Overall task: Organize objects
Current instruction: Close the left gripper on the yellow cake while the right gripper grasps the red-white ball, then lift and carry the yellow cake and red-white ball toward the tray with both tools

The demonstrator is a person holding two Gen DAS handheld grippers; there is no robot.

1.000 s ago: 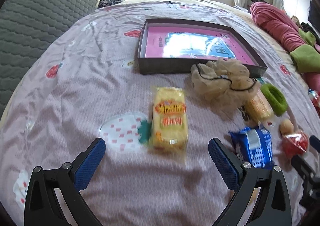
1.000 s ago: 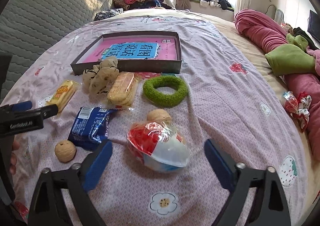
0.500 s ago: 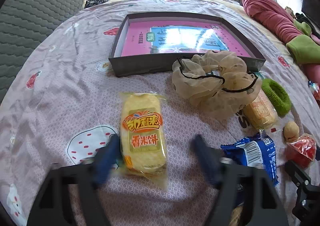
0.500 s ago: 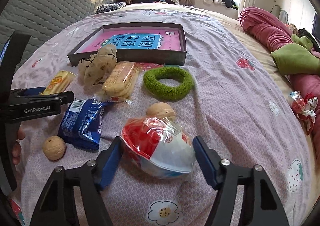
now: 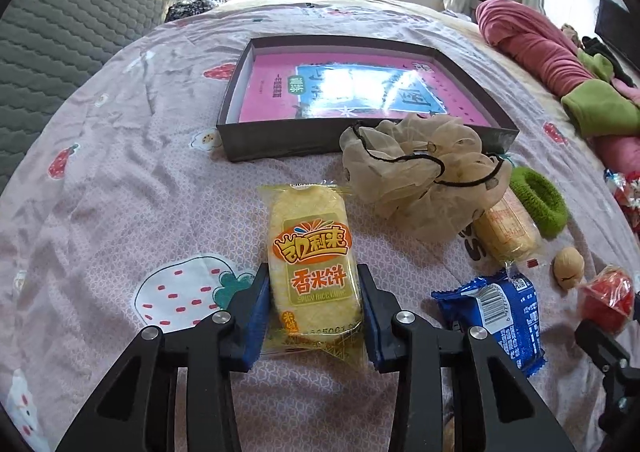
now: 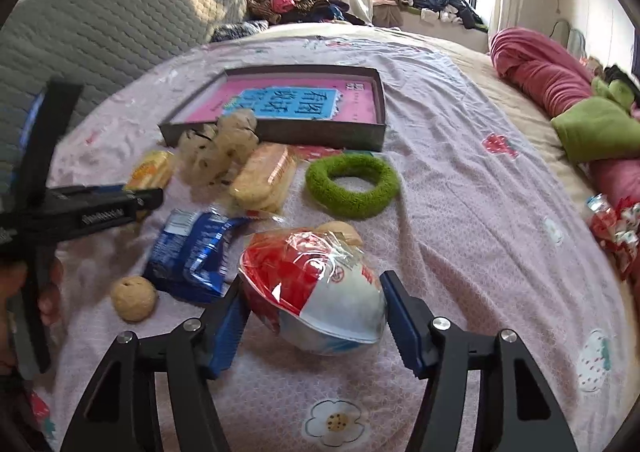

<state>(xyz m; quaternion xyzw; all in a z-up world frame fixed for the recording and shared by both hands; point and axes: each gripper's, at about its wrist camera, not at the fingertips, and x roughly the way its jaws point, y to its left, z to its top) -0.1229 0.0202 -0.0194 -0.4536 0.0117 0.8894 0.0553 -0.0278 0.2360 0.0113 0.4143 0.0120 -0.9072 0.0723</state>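
Left wrist view: left gripper [image 5: 313,314] squeezed yellow snack pack [image 5: 312,268], bottom edge hidden. Right gripper [image 6: 314,326] hugged red-and-white egg [image 6: 314,292]; touching? Hard to tell.

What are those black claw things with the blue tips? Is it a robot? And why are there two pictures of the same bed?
No robot: a person holds two grabbing tools, one per hand, each with a camera looking along its fingers. That gives two pictures. The left gripper has pinched a yellow rice cracker pack. The right gripper is closing around a red and white wrapped egg. On the bedsheet also lie a blue snack packet, two walnuts, a green hair ring, a beige scrunchie and a grey box with a pink book inside.
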